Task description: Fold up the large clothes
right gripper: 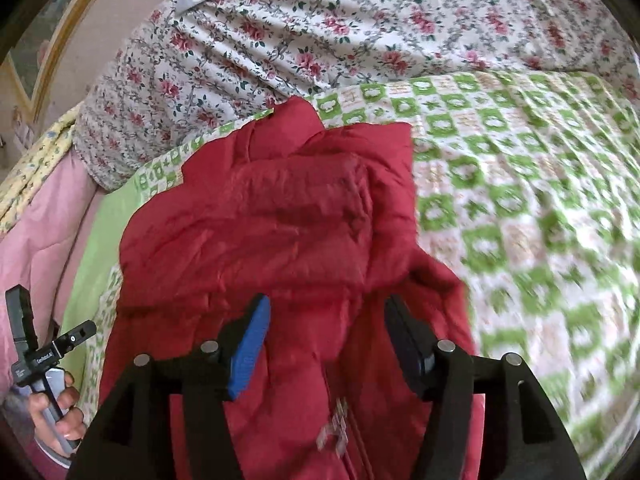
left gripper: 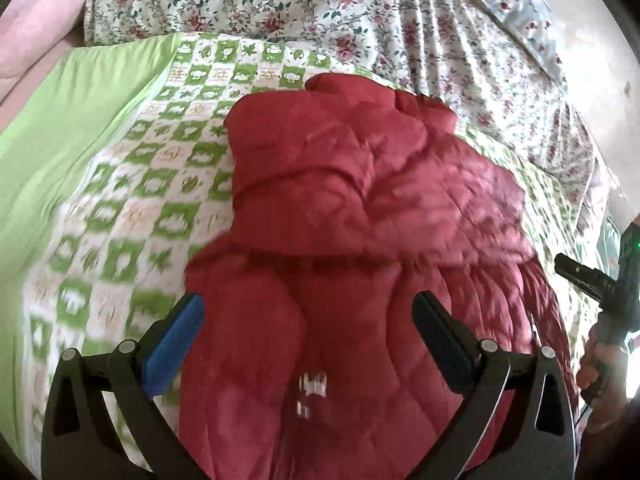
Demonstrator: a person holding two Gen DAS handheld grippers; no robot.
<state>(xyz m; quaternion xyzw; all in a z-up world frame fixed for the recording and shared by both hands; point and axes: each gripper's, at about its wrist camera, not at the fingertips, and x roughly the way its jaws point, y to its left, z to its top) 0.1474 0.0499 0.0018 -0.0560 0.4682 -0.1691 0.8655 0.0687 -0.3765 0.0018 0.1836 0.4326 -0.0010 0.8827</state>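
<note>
Red quilted fabric of a puffer jacket (left gripper: 340, 208) is seen directly between and beneath the spread fingers of the left gripper (left gripper: 308, 320), whose jaws stand wide apart with nothing clamped. A blue pad (left gripper: 172, 352) is carried on one finger. Ahead of that claw the jacket is bunched in folded layers on a green-and-white checked quilt (left gripper: 120, 208), which extends to the claw's left. Beyond the jacket a rose-printed sheet (left gripper: 280, 4) is spread.

In the right wrist view, the right gripper (right gripper: 324, 320) is likewise held open over the same jacket (right gripper: 272, 220), gripping nothing; a zipper line with a pale tag (right gripper: 336, 428) runs just below its fingers. To its right the checked quilt (right gripper: 520, 200) is blurred. A hand (right gripper: 60, 412) gripping a handle is visible at the claw's far left.
</note>
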